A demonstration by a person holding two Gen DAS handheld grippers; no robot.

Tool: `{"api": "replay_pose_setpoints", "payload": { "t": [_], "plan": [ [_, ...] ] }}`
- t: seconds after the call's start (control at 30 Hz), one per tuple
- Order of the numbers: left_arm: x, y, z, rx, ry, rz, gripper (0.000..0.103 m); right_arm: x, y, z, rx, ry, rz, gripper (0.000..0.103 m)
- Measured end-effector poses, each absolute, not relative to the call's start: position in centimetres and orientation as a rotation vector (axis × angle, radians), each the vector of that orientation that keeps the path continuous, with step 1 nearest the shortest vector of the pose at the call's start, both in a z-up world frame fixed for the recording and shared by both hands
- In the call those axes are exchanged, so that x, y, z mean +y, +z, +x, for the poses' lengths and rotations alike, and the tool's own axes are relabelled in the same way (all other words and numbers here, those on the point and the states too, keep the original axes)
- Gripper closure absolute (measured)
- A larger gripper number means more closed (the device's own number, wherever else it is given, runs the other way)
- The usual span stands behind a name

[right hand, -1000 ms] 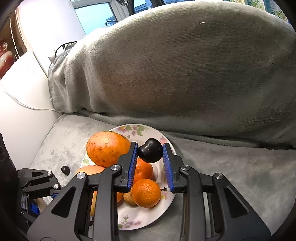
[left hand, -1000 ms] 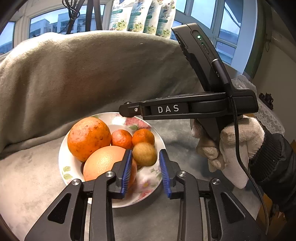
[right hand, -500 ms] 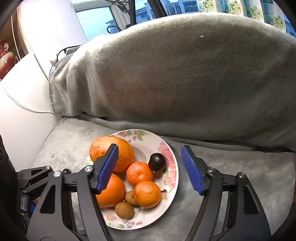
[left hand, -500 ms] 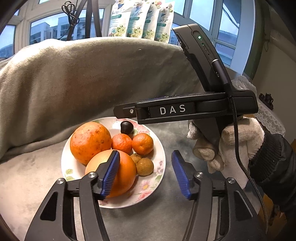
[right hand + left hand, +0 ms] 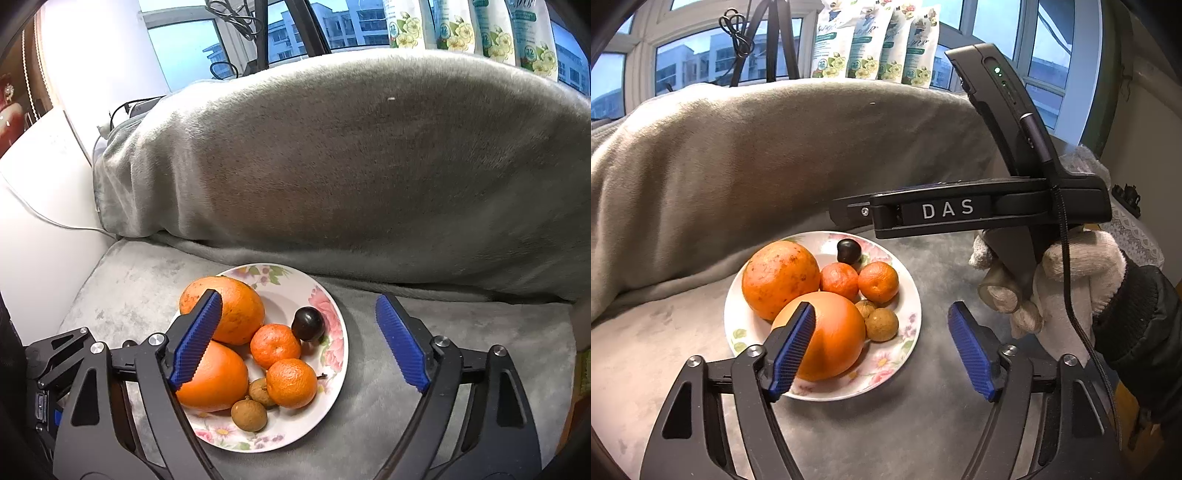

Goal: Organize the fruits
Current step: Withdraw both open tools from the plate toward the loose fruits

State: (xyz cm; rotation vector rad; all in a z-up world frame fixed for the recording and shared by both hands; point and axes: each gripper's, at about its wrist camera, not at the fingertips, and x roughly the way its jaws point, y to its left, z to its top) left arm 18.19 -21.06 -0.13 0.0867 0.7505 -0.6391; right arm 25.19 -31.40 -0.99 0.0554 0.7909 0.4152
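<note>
Seven fruits fill the flowered plate at centre frame in the left wrist view, the left gripper released, its jaws just opened and empty. In the right wrist view, the right gripper likewise has just opened, the dark plum freed on the plate; sorting looks nearly finished.

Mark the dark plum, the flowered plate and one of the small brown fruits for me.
dark plum (image 5: 308,324), right wrist view, middle of its glossy skin.
flowered plate (image 5: 334,310), right wrist view, pink flower on the rim.
small brown fruit (image 5: 249,415), right wrist view, middle of the nearer one.
</note>
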Motion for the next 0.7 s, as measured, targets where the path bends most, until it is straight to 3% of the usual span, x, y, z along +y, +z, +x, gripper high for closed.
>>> {"api": "replay_pose_setpoints", "payload": {
  "t": [0.7],
  "plan": [
    [-17.7, 1.9, 16.1, 0.684, -0.607, 0.069, 0.023, -31.3, 2.1, 21.1, 0.733, 0.363, 0.027, 0.013]
  ]
}}
